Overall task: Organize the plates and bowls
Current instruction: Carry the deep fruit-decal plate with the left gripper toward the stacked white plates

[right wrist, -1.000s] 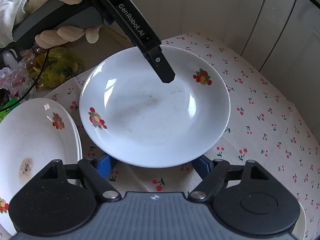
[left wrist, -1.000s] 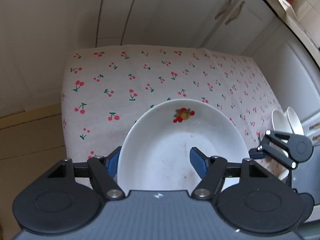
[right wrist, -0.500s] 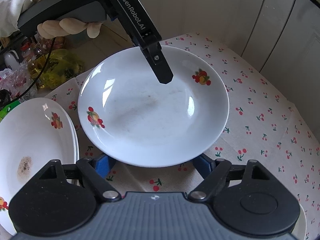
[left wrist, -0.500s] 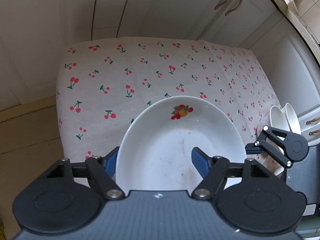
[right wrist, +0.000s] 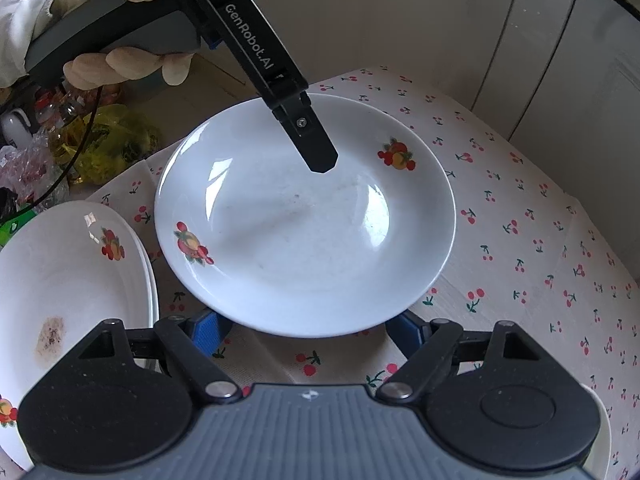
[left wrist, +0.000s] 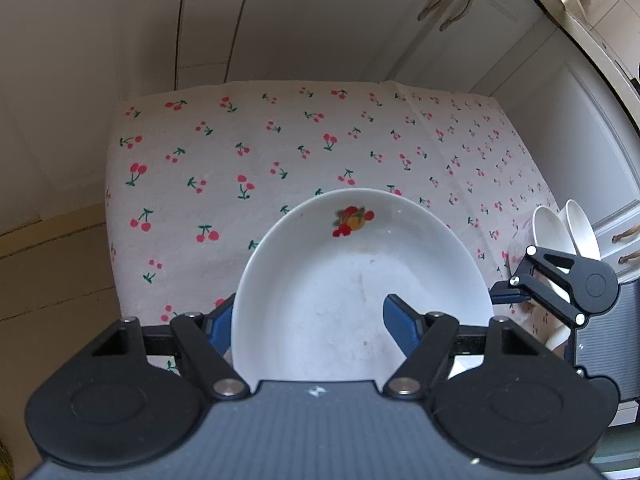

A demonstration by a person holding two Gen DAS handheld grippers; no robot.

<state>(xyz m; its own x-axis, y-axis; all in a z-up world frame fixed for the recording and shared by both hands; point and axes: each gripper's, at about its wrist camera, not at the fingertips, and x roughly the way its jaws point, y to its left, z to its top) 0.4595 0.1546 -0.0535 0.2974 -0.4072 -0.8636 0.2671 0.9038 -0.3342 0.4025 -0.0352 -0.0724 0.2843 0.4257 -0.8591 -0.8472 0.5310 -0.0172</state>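
A white plate with fruit prints is held above the cherry-print tablecloth. My left gripper is shut on its near rim, one finger over the plate, the other hidden below. In the right wrist view the same plate hangs over the cloth. My right gripper is open, its blue pads below the plate's near edge, apart from it. A stack of white plates with a brown stain lies at the left.
Two white bowls stand on edge at the table's right side, behind my right gripper. White cabinets surround the table. Bottles and bags lie on the floor to the left.
The left gripper has carried the plate slightly back and up over the cloth. The right gripper has stayed open beneath the plate's edge, almost unmoved.
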